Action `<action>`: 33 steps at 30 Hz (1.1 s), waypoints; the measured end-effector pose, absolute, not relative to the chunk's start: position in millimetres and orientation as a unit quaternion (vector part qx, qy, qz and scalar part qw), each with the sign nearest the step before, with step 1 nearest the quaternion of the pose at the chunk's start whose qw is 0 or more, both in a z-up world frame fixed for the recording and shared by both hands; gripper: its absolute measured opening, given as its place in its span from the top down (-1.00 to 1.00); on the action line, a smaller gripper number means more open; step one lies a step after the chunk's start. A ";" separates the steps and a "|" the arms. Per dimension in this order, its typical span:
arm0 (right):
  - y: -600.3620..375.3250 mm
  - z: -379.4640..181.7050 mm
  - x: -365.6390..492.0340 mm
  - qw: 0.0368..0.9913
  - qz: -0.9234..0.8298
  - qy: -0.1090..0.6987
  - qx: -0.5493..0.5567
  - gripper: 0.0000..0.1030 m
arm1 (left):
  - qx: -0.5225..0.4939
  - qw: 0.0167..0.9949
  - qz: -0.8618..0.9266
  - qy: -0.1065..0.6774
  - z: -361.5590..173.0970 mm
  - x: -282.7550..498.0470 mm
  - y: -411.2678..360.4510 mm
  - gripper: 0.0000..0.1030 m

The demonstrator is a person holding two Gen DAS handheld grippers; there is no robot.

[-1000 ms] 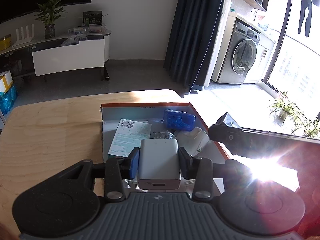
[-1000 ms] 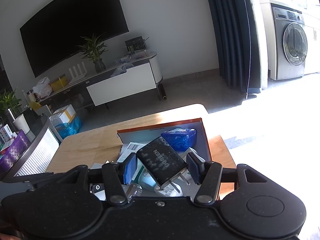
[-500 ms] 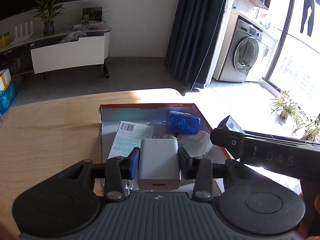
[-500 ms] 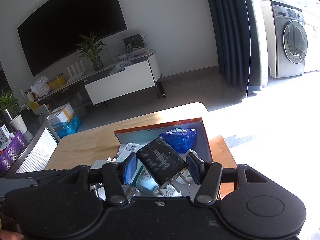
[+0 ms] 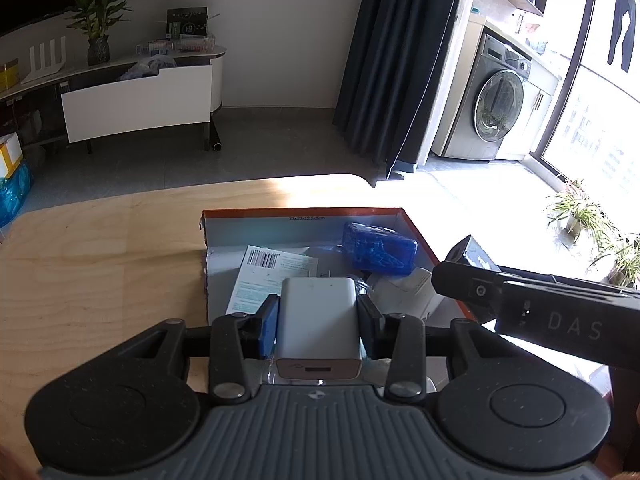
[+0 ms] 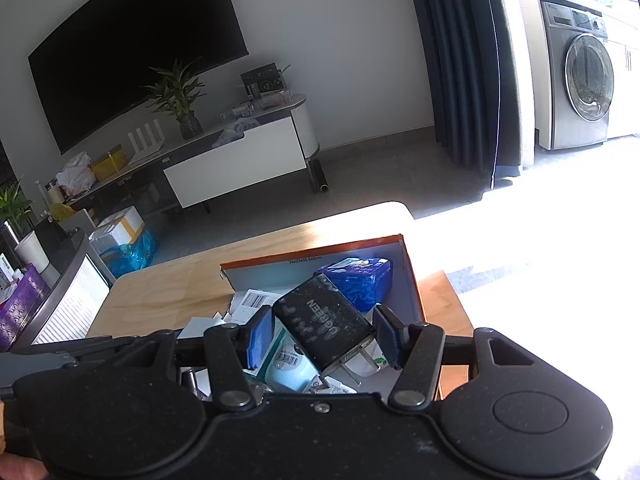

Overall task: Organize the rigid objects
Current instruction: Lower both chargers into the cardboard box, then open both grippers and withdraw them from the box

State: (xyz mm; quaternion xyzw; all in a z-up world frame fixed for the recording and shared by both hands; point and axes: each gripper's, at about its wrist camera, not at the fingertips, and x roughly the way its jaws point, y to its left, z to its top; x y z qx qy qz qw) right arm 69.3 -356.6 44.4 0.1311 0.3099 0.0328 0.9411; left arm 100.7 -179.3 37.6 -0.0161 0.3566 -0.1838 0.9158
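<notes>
While over the box (image 5: 416, 226): left gripper (image 5: 318, 320) clamped on white charger (image 5: 318, 320); right gripper (image 6: 324, 332) closed diagonally on black charger (image 6: 324, 322), prongs toward camera. Both chargers above box contents.

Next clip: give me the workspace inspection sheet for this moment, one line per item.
Surface: wooden table, partly sunlit.
Job's things: white charger; black charger, prongs toward the camera; orange-rimmed box.
Clutter: in the box, blue case, barcoded leaflet, other small packets.
Grippers: left gripper shut on white charger; right gripper shut on black charger, held skewed; both over the box.
Cables: nothing seen.
Surroundings: TV, media console, washing machine, curtain.
</notes>
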 end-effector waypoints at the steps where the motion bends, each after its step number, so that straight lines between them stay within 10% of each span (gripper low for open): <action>1: -356.4 43.8 70.5 0.941 0.033 0.311 0.131 -0.29 | -0.016 0.915 -0.183 0.358 36.9 102.9 -178.9 0.21; 33: -369.1 31.2 80.2 0.937 0.033 0.306 0.164 -0.32 | -0.017 0.909 -0.209 0.360 24.4 181.7 -214.4 0.20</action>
